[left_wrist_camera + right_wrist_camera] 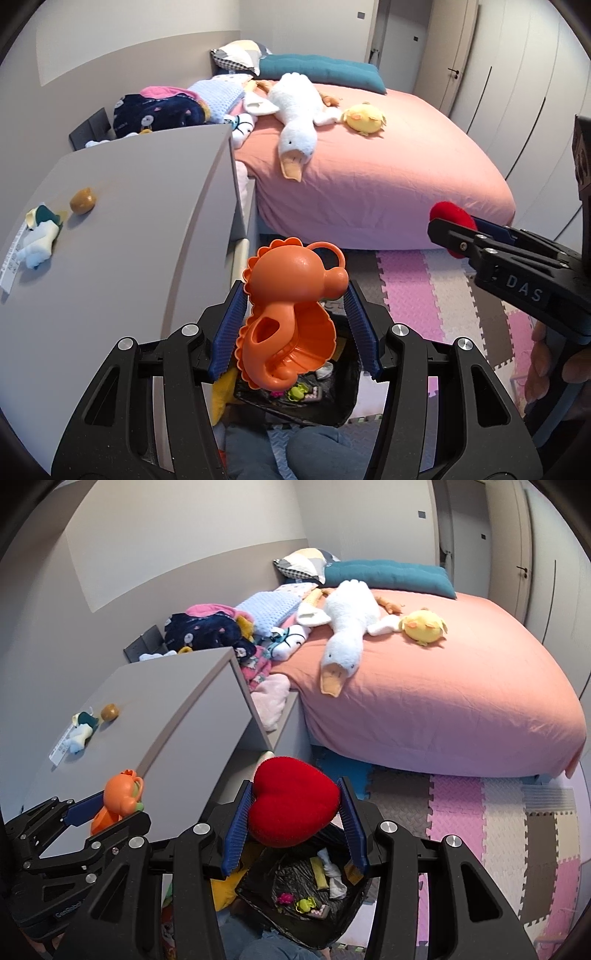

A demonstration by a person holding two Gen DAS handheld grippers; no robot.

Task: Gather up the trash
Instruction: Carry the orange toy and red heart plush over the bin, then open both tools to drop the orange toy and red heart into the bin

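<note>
Left gripper [295, 325]: jaws clamped on orange plastic toy [291, 317], lower centre of left wrist frame; blue pads [227, 339] press its sides. Same gripper shows at lower left of right wrist frame [110, 812].
Right gripper [293, 819]: jaws clamped on red plush heart [291, 805], lower centre of right wrist frame; heart bulges above the pads. In left wrist frame it enters from the right edge [454, 229], red plush visible at the tip.
Bin bag [332, 904]: black, open, directly below both grippers at bottom centre; holds small pink and green bits, a yellow strip and white fabric. Also seen under the orange toy [332, 398].
Grey cabinet top [147, 221]: left half of left wrist frame; carries a brown rounded object [83, 200] and, just beside it, a small white-and-teal plush [38, 236] with a long label, near the left edge.
Bed [388, 177]: pink sheet, upper centre to right. White goose plush [295, 118] lies head toward the camera; yellow chick plush [364, 118] just right of it, touching its wing. Teal cushion [321, 70] and patterned pillow [240, 55] at the far end.
Clothes pile [162, 110]: navy, pink and pale blue fabrics, upper left, between cabinet and goose.
Floor mat [424, 295]: pink, grey and white interlocking foam tiles, lower right.
Hand [546, 362]: fingers on the right gripper's handle at right edge.
</note>
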